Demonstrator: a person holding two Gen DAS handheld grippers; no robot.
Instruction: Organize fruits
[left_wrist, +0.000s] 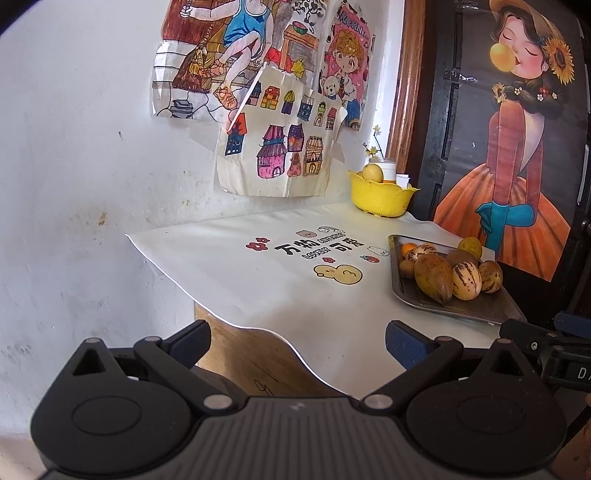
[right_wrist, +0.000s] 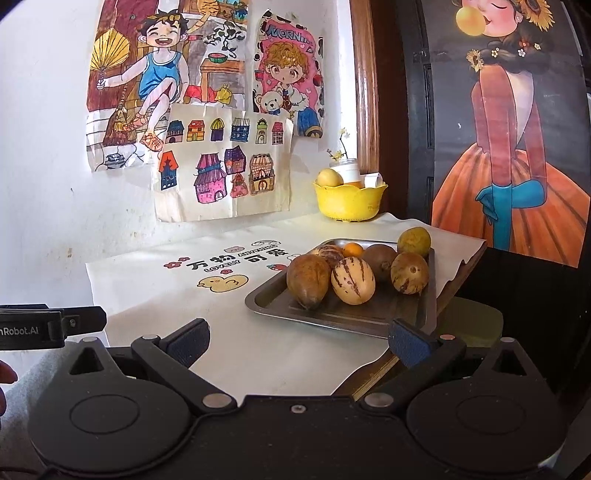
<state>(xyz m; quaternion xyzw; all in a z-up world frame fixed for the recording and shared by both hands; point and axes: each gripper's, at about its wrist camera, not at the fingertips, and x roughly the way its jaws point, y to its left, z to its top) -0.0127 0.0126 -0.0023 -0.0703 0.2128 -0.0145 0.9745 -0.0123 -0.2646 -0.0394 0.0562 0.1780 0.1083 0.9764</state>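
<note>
A metal tray on the white tablecloth holds several fruits: a brown mango, a striped pepino melon, a kiwi, a small orange and others. A yellow bowl at the back holds a yellow fruit. My left gripper is open and empty, short of the table's front edge, left of the tray. My right gripper is open and empty just in front of the tray.
The tablecloth carries printed cartoons and text. Drawings hang on the white wall behind. A white jar with flowers stands behind the bowl. A dark door with a poster borders the table's right side. The left gripper's body shows at the right view's left edge.
</note>
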